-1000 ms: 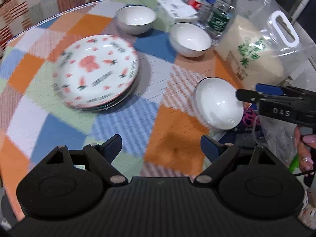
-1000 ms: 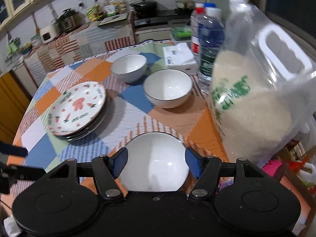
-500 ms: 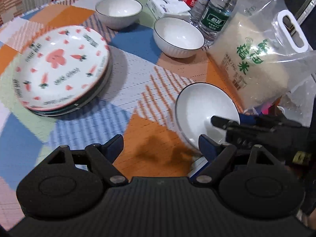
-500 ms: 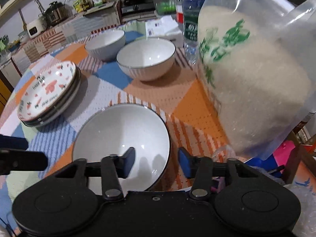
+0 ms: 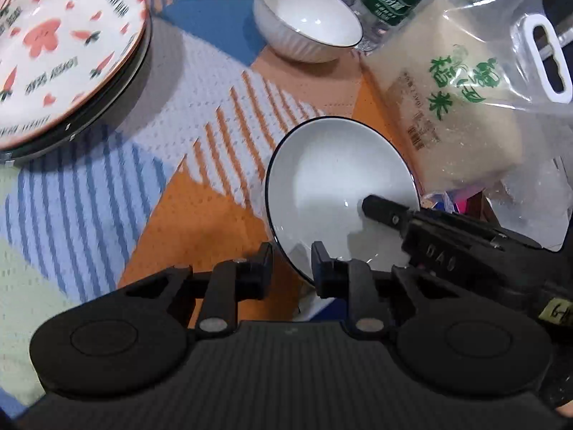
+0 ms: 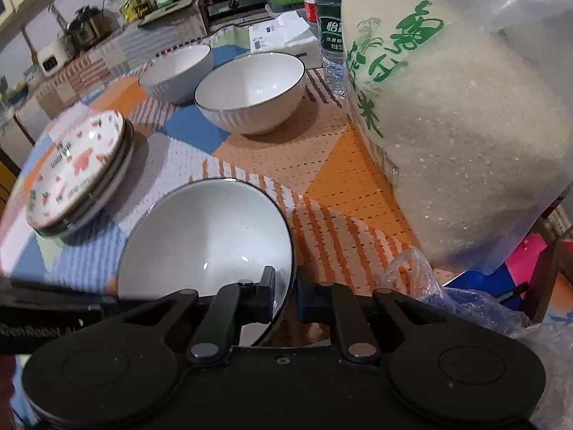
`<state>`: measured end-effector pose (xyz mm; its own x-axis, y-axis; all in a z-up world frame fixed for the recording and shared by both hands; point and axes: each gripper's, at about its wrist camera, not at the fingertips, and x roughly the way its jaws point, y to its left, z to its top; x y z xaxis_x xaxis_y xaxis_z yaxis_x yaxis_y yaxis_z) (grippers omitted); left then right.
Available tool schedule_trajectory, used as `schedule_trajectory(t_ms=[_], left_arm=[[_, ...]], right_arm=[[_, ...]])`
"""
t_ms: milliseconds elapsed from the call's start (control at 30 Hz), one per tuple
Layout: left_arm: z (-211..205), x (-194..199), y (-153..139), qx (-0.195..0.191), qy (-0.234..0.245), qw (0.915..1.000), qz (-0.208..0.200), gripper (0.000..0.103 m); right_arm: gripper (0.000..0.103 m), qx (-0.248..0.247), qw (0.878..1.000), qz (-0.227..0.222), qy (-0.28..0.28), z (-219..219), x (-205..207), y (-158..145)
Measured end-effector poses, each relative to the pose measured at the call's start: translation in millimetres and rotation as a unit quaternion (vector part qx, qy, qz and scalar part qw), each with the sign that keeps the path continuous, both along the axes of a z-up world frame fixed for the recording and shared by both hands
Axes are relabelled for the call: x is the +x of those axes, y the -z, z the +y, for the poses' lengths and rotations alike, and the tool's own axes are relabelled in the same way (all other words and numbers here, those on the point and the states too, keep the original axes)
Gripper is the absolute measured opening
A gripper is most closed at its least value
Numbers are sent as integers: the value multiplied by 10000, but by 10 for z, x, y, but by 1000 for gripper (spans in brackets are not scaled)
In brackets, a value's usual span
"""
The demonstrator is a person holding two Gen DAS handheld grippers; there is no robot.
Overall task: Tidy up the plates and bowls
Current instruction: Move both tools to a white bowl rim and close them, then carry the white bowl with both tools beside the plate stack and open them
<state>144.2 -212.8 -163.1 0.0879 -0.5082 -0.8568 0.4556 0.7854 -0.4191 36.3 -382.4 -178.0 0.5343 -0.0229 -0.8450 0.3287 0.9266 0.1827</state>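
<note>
A white bowl with a dark rim (image 5: 333, 179) (image 6: 204, 236) sits near the table's front right edge. My left gripper (image 5: 290, 263) is shut on its near rim, one finger outside and one inside. My right gripper (image 6: 286, 295) is shut on the bowl's right rim; one of its fingers (image 5: 379, 209) reaches into the bowl in the left wrist view. Two more white bowls (image 6: 250, 89) (image 6: 175, 71) stand further back. A stack of carrot-patterned plates (image 5: 61, 50) (image 6: 78, 172) lies at the left.
A clear bag of rice (image 6: 454, 114) (image 5: 451, 100) stands right beside the held bowl. Water bottles (image 6: 327, 18) and a tissue pack (image 6: 283, 36) are behind it. Crumpled plastic (image 6: 465, 304) lies off the table's right edge. The tablecloth (image 5: 107, 186) is patchwork.
Both grippers moved in and closed on the near bowl's rim, the left from open wide, the right from half open. Both cameras came lower and closer to the table.
</note>
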Motion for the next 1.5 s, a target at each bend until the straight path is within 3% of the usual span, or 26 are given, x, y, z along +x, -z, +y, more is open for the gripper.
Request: schedule_trajectory(t_ms=[333,767,1000,1300,1500], left_arm=[[287,-95,-297,448,167,9983,-338,21],[1141,-72,-645,556,-398,9972,-297,21],[1396,-41,-523,731,-701,9947,-146,21],[1464,-1,-185,981,-935,9908,-48,22],[1470,43,-55,1014,-923,9905,99,23]], right_arm=[[14,270,9990,-263,-239,255,28,-283],[15,559,9924,-396,-1026,956,223,-600],[15,588,9878,-240,-1421,1253,332,-525],[15,594,9818,-40,-1804,1412,487,-199],[12,141,9764,87,-2156,1559,573,-11]])
